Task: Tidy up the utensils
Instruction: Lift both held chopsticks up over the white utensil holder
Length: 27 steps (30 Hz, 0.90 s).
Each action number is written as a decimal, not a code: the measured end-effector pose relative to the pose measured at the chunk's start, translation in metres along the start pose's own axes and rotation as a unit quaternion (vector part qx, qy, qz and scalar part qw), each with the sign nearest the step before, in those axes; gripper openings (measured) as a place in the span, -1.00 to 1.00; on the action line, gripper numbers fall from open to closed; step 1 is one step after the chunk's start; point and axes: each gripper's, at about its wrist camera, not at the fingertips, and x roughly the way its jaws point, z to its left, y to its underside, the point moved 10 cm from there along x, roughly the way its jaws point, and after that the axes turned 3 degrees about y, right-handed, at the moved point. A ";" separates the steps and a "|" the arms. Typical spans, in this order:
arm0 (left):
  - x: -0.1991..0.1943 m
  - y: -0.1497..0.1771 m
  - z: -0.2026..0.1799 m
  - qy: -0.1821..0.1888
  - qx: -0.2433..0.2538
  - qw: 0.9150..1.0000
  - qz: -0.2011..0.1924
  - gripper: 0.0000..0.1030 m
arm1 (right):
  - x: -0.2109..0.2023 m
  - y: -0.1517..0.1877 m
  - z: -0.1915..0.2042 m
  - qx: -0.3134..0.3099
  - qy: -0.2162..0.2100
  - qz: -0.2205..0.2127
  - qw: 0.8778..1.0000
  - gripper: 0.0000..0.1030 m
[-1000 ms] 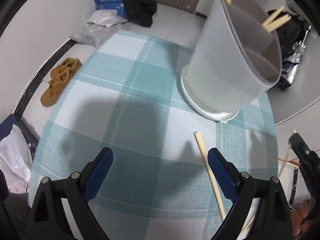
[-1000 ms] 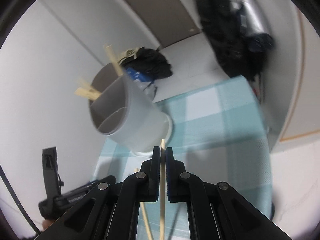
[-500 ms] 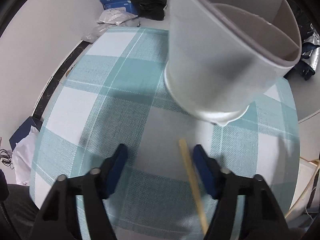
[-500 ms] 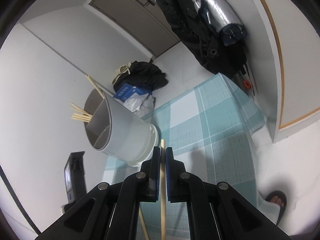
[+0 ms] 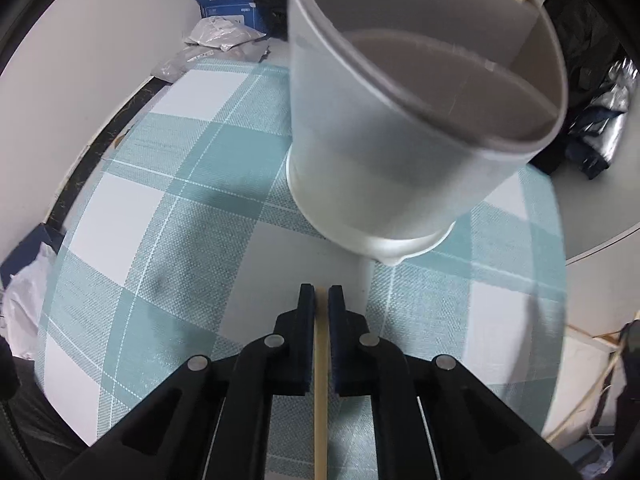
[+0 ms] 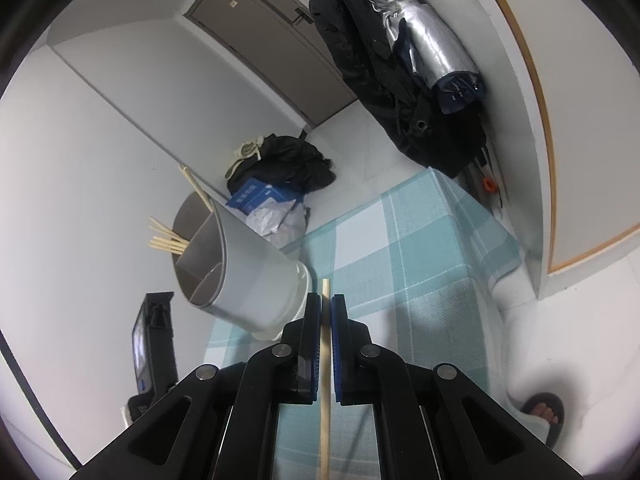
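Here we saw each thin, straight wooden chopstick running toward twelve o'clock along its hand-held gripper's fingers. The left hand-held gripper [image 5: 320, 300], tilted steeply down over the teal-checked woven counter [image 5: 168, 216], was clamped on one chopstick [image 5: 320, 360]; the right hand-held gripper [image 6: 326, 308] pinched another [image 6: 325, 360]. The smooth grey divided holder [image 5: 400, 128] stood at twelve o'clock, at eleven for the right.

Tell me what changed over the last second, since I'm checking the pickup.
The left hand-held gripper closed from wide open onto the pale wooden chopstick lying on the checked cloth. The right hand-held gripper stayed shut on its own chopstick.
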 end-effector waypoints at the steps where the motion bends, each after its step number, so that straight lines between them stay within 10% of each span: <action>1: -0.006 -0.001 0.003 0.005 -0.001 1.000 -0.008 -0.95 | -0.001 0.000 0.001 -0.002 -0.002 -0.002 1.000 -0.92; 15: -0.129 -0.007 -0.006 0.100 0.065 0.976 -0.179 -0.95 | -0.017 0.019 0.070 -0.104 -0.033 -0.037 0.993 -0.92; 27: -0.158 -0.018 -0.033 0.143 0.108 0.958 -0.223 -0.96 | -0.025 0.031 0.108 -0.145 -0.016 -0.062 0.987 -0.92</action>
